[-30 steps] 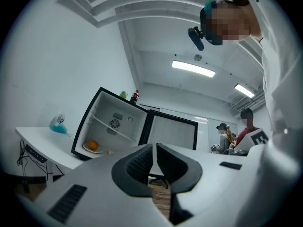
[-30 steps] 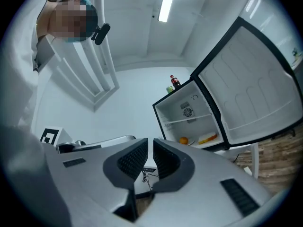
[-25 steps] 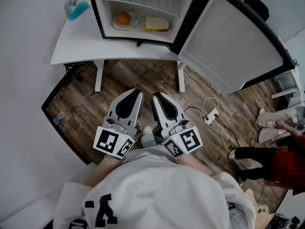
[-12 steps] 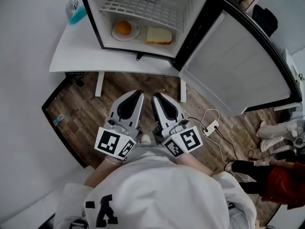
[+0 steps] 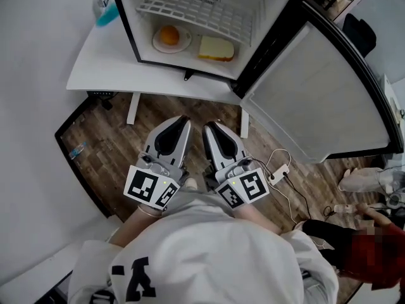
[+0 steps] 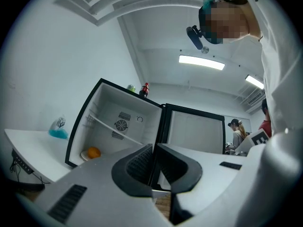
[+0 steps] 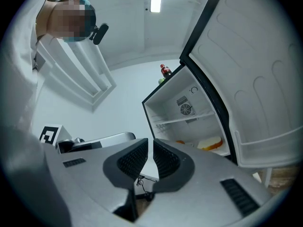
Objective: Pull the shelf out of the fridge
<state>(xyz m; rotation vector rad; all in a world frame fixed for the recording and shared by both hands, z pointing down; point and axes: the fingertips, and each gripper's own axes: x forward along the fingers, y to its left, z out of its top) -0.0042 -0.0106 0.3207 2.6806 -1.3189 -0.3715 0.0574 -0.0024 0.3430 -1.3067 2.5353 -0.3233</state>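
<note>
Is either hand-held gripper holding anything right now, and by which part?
Nothing is held. The left hand-held gripper and the right hand-held gripper both have their jaws together and empty, well short of the shelf.

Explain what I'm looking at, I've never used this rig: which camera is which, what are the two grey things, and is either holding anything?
There is no robot arm: a person holds a tool in each hand. The head view looks down from the person's head. The grey tools with square-marker cubes are the left gripper and right gripper, held close to the body above the wooden floor. The other two views ride on the grippers and look along their fingers. Both pairs of fingers are together with nothing between them. Ahead, the fridge sits on a white table, its door swung open. Inside are the wire shelf and, below it, an orange on a plate and what looks like a slice of bread. Neither gripper touches the fridge.
</note>
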